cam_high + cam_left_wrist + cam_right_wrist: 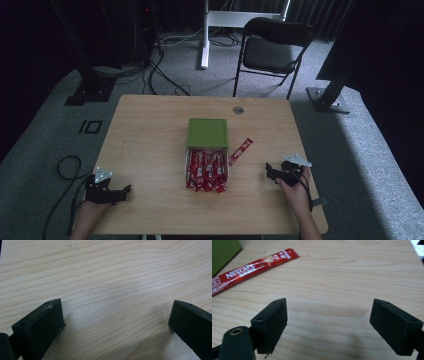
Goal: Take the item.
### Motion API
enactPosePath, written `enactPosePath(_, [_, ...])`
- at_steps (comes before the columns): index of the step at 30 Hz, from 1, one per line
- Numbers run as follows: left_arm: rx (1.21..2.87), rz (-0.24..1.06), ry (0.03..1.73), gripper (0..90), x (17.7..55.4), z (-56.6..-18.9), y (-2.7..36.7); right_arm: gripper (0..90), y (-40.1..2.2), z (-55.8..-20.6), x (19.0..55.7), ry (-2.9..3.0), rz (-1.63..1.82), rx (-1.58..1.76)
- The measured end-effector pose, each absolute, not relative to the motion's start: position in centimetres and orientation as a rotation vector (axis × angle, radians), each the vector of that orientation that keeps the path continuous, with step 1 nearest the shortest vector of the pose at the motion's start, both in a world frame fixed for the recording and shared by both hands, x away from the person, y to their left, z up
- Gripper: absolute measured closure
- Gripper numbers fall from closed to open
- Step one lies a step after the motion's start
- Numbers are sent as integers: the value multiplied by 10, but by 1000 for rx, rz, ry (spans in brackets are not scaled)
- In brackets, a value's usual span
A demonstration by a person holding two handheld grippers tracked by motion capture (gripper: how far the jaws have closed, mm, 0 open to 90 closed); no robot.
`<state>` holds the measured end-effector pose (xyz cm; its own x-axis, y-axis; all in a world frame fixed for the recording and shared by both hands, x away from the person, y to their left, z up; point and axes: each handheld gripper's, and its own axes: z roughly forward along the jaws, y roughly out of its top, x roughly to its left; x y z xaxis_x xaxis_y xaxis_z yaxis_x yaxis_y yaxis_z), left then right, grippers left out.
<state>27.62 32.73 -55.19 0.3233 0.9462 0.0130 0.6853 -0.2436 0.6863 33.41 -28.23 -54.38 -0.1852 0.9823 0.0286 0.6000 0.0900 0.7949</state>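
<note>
Near the table's front edge, two black two-jaw grippers rest with jaws spread and empty: the left gripper (126, 189) near left, the right gripper (268, 171) near right. Between them lies a clear tray of many red sachets (206, 171), uncounted. One loose red Nescafé sachet (249, 269) lies just right of it. Beyond sits one green square box (207, 132).
</note>
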Motion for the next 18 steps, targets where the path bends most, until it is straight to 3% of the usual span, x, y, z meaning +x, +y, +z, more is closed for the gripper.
enactPosePath(18, [2016, 584, 1431, 7, 276, -552, 327, 124, -297, -552, 312, 1802, 861, 1613])
